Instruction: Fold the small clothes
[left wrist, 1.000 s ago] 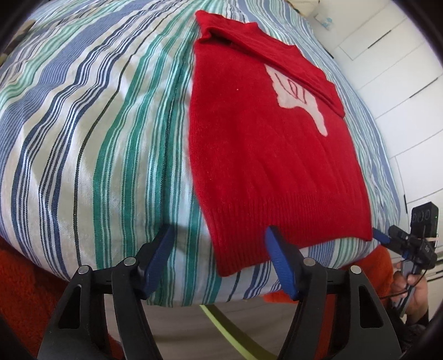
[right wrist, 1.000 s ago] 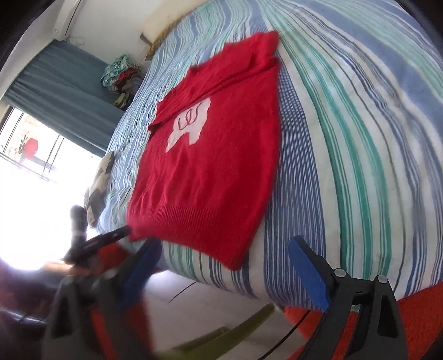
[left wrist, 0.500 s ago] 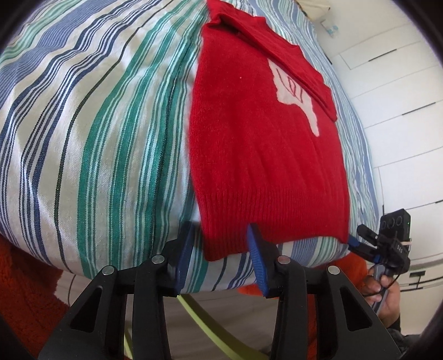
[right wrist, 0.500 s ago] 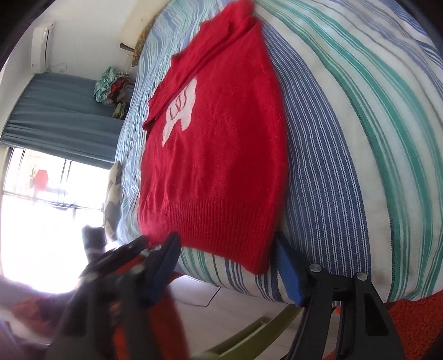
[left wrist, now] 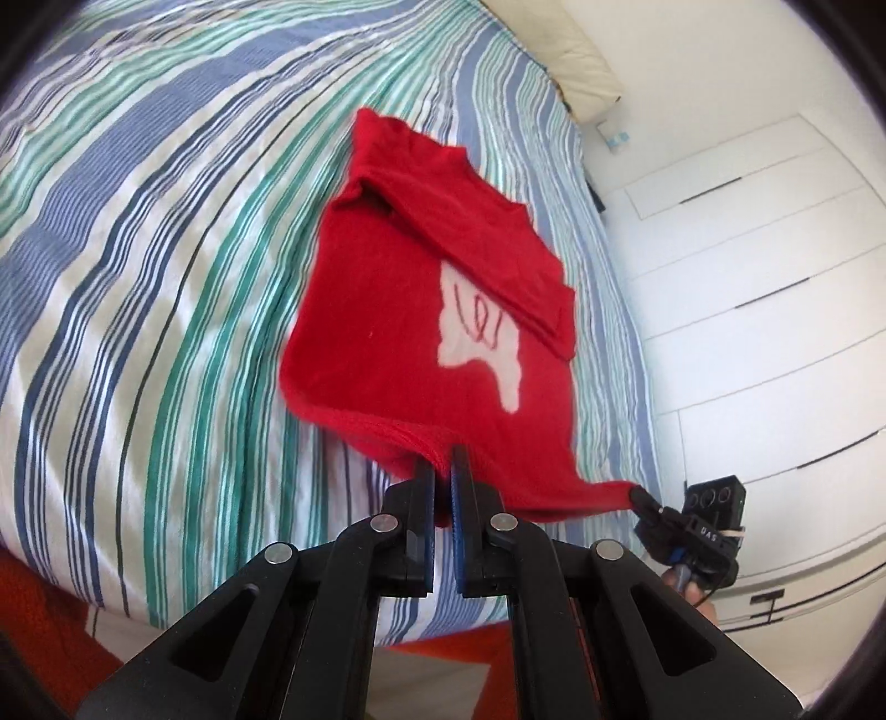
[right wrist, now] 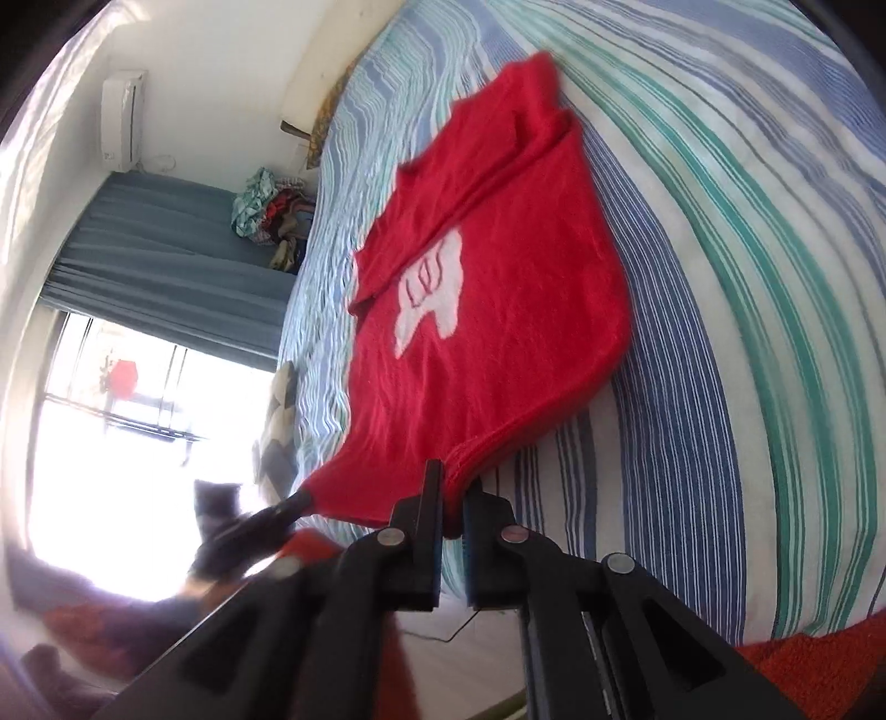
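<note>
A small red sweater (left wrist: pixel 398 310) with a white design (left wrist: pixel 476 338) lies on the striped bed (left wrist: pixel 138 310), sleeves folded across its chest. My left gripper (left wrist: pixel 441 471) is shut on the hem's left corner, lifted off the bed. My right gripper (right wrist: pixel 453 487) is shut on the hem's right corner, also raised; the sweater (right wrist: pixel 498 310) and its white design (right wrist: pixel 429 299) show in the right wrist view. The right gripper also shows in the left wrist view (left wrist: pixel 642 495), and the left one, blurred, in the right wrist view (right wrist: pixel 299 501).
White wardrobe doors (left wrist: pixel 764 288) stand right of the bed. A pillow (left wrist: pixel 554 39) lies at the head. A window with a blue curtain (right wrist: pixel 155 266) and a pile of clothes (right wrist: pixel 271 216) are on the far side. An orange rug (right wrist: pixel 803 664) lies below the bed's foot.
Both grippers closed on the hem's two corners and lifted them off the bed, away from its foot edge. The lower sweater now hangs stretched between them.
</note>
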`<state>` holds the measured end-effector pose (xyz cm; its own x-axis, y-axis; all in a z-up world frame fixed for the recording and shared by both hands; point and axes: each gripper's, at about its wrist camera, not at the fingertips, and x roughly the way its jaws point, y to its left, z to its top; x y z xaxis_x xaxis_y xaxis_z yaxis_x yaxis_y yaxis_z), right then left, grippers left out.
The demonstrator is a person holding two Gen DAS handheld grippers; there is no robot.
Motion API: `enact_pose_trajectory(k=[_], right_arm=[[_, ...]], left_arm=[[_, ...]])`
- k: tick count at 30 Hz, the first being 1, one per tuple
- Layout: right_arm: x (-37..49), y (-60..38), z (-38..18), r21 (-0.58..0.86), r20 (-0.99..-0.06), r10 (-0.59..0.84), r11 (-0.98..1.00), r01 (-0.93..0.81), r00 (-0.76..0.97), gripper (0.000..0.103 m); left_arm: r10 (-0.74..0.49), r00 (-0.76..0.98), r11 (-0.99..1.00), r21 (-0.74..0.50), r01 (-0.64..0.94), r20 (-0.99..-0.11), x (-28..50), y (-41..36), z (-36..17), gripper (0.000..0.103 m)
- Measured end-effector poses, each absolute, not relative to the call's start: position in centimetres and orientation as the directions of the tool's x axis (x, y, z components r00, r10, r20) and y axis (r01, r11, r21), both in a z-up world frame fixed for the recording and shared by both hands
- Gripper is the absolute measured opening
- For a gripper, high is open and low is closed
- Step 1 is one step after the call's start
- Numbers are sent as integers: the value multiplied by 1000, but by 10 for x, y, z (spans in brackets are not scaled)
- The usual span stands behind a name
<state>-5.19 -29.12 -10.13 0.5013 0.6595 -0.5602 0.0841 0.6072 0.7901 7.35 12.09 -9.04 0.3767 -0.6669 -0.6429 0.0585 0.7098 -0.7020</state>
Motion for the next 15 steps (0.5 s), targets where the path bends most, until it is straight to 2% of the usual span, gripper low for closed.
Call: enact_pose_trajectory(k=[4, 8, 15], right_arm=[[11, -302, -66, 739, -548, 585, 673, 19, 598, 6], [91, -315, -48, 691, -544, 510, 723, 11, 666, 6], [218, -341, -61, 654, -602, 421, 748, 116, 678, 6]], left_arm=[[-600, 462, 765, -638, 92, -653, 157, 108, -68, 3], [-548, 477, 802, -593, 69, -687, 249, 93, -69, 3], [-483, 469, 836, -548, -2, -739, 348, 71, -100, 3]])
